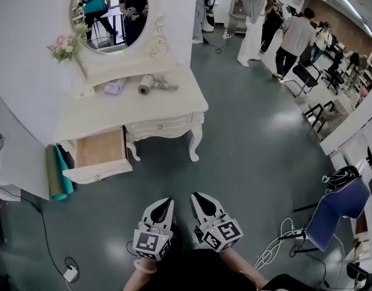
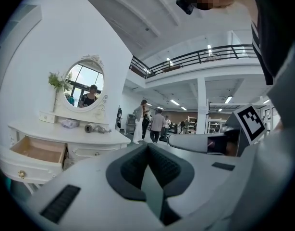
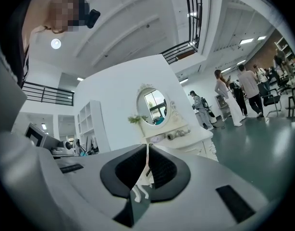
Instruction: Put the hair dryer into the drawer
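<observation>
From the head view, the left gripper (image 1: pixel 164 204) and the right gripper (image 1: pixel 199 197) sat low in the frame, side by side. Each had its jaws pressed together on nothing. The person's forearms were cut off by the bottom edge. Both tools were well apart from the white dressing table (image 1: pixel 174 105). The hair dryer (image 1: pixel 146 84) lay on the table top below the oval mirror (image 1: pixel 113 11). It was small and its shape was hard to make out, with a tangle of cord just beside it. The drawer (image 1: pixel 100 151) stood pulled out at the table's left end, its wooden bottom showing.

In the left gripper view, the jaws met tip to tip with nothing between them. Beyond them to the left, the drawer (image 2: pixel 39 149) hung pulled out and the hair dryer (image 2: pixel 89 128) showed as a grey stub on the top. The right gripper's marker cube (image 2: pixel 248 121) crowded the right side.

In the right gripper view, the jaws were likewise pressed together. They covered the table's lower part, so the drawer was hidden. The hair dryer (image 3: pixel 170 136) was only a tiny grey shape above them.
</observation>
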A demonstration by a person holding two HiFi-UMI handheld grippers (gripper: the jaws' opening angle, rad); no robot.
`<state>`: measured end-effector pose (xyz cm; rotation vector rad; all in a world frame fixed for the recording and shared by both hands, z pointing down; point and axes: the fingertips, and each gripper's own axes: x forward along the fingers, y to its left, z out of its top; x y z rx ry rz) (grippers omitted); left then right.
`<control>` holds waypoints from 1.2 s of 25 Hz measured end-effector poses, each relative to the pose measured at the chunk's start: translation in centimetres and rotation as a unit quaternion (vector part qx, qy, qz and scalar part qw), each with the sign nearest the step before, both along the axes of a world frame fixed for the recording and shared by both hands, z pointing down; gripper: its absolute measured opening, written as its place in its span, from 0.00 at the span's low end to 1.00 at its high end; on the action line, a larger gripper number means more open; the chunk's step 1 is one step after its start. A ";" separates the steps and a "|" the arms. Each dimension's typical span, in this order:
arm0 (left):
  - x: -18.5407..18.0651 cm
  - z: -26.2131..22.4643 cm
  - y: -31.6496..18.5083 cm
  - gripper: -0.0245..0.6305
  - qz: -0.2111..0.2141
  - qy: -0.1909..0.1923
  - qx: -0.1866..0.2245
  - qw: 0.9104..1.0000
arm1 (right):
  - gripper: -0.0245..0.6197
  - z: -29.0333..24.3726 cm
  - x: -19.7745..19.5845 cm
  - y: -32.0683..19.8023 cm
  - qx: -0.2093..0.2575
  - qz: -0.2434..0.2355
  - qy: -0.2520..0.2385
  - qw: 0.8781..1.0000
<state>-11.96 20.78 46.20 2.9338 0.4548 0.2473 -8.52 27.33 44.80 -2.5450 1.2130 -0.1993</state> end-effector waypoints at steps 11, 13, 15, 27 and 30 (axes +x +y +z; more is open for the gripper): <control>8.6 -0.2 -5.0 0.07 0.016 -0.003 -0.005 1.000 | 0.07 0.2 8.2 -5.0 -0.008 0.010 -0.010 1.000; 9.8 -0.2 -5.7 0.07 0.020 -0.002 -0.008 1.000 | 0.07 0.4 9.2 -5.8 -0.011 0.010 -0.013 1.000; 10.9 -0.1 -6.3 0.07 0.024 -0.002 -0.010 1.000 | 0.07 0.6 10.3 -6.7 -0.015 0.010 -0.012 1.000; 15.1 0.1 -9.7 0.07 0.040 0.002 -0.011 0.999 | 0.07 1.0 14.5 -10.7 -0.008 0.017 -0.009 1.000; 15.2 0.2 -10.0 0.07 0.041 0.001 -0.012 0.999 | 0.07 1.1 14.6 -11.3 -0.005 0.015 -0.011 1.000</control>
